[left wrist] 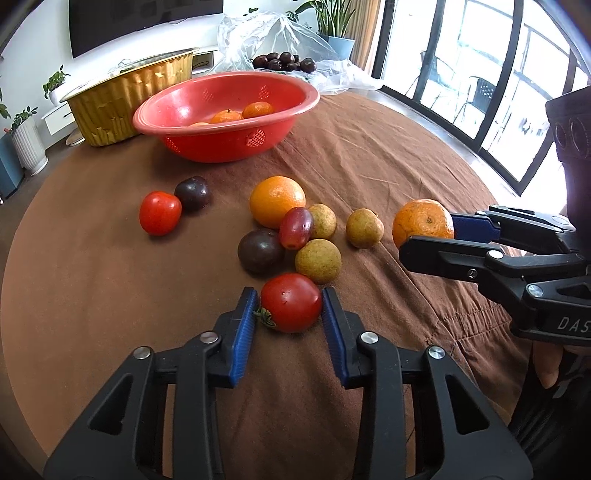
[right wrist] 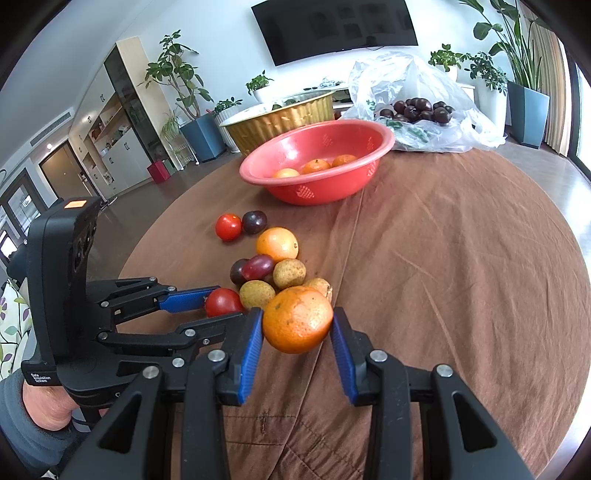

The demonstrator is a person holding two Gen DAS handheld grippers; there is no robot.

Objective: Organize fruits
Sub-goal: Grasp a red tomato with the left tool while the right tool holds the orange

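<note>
A red tomato (left wrist: pixel 291 302) lies on the brown tablecloth (left wrist: pixel 369 155) between the blue pads of my left gripper (left wrist: pixel 290 295), which is shut on it. My right gripper (right wrist: pixel 297 314) is shut on a mandarin orange (right wrist: pixel 297 319) at the right of the fruit pile. Loose fruit lies just beyond: a big orange (left wrist: pixel 277 201), a red grape (left wrist: pixel 295 227), a dark plum (left wrist: pixel 260 250), three brownish-yellow round fruits (left wrist: pixel 318 260), plus a second tomato (left wrist: pixel 160 212) and plum (left wrist: pixel 192 192) to the left. The red basin (left wrist: pixel 221 110) behind them holds three oranges.
A gold foil tray (left wrist: pixel 129 99) stands behind the basin on the left. A clear plastic bag (left wrist: pixel 266 33) with dark plums (left wrist: pixel 284 62) lies at the table's far edge. The right gripper (left wrist: pixel 428 236) and the hand holding it fill the right side of the left wrist view.
</note>
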